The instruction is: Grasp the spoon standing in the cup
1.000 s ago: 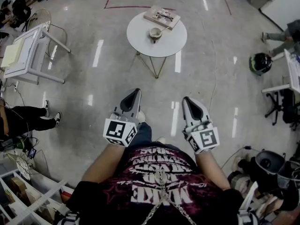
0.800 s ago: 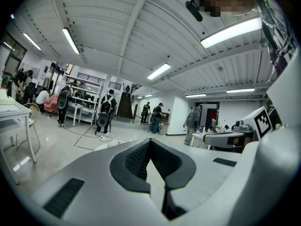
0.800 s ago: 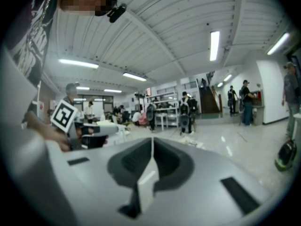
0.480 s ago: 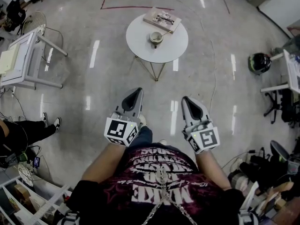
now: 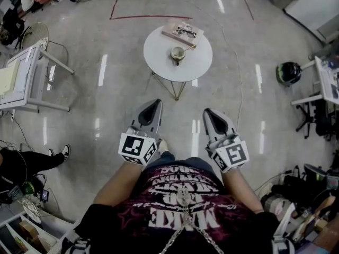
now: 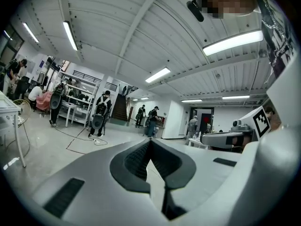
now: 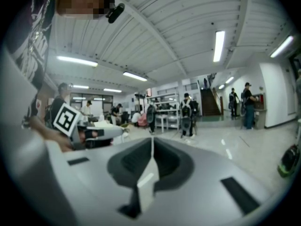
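Left gripper (image 5: 153,106): you hold it roughly level over the floor, in front of your torso. Its fingers are together, with nothing between them.

Round white desk (image 5: 159,46): it stands ahead of you, well apart from both grippers. The cup (image 5: 177,52) sits near its centre. The spoon (image 5: 189,47) stands in the cup, handle leaning out to the right. Beyond the cup, at the far edge, lies a book (image 5: 174,30) with a pair of glasses (image 5: 186,32) on top.

Right gripper (image 5: 210,113): you hold it beside the left one. Its fingers are pressed together too, and it is empty. Neither gripper touches the desk, cup or spoon.

Far right, on the floor: a dark helmet (image 5: 288,72).
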The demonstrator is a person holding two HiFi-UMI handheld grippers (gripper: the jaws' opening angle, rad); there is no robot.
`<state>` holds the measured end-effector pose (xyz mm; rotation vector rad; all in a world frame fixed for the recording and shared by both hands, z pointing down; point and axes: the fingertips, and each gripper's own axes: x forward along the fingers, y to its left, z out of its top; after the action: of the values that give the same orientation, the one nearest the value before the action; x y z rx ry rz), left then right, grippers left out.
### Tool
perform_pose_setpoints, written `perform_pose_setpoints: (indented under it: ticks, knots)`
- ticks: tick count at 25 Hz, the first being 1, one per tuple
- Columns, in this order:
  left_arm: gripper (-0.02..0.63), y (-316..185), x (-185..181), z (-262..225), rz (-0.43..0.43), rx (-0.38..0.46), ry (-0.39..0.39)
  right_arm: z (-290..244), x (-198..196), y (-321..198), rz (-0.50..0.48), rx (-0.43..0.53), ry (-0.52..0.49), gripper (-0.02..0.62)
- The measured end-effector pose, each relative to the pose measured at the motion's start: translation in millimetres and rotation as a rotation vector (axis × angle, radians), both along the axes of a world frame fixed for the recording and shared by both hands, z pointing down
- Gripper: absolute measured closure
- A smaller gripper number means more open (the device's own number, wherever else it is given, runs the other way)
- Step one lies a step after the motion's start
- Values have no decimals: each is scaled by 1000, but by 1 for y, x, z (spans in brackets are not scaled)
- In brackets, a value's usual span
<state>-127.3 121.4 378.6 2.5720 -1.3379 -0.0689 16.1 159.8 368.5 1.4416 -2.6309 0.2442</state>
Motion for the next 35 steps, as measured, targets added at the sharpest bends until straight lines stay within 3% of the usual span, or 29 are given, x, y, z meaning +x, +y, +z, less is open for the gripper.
perform_pose_setpoints:
  ticks: [10,22,35]
  knots:
    - [581,-22,-16,-6,2,26,33,-13,-10,-17,22,37,25,558]
    - [581,-49,-21,-11,-25,35,8,-13,-9,-47,-4,51,-12,558]
    - [581,-107,-12,10,-57,-31,-15,7,4,-110,-24,-8,-38,558]
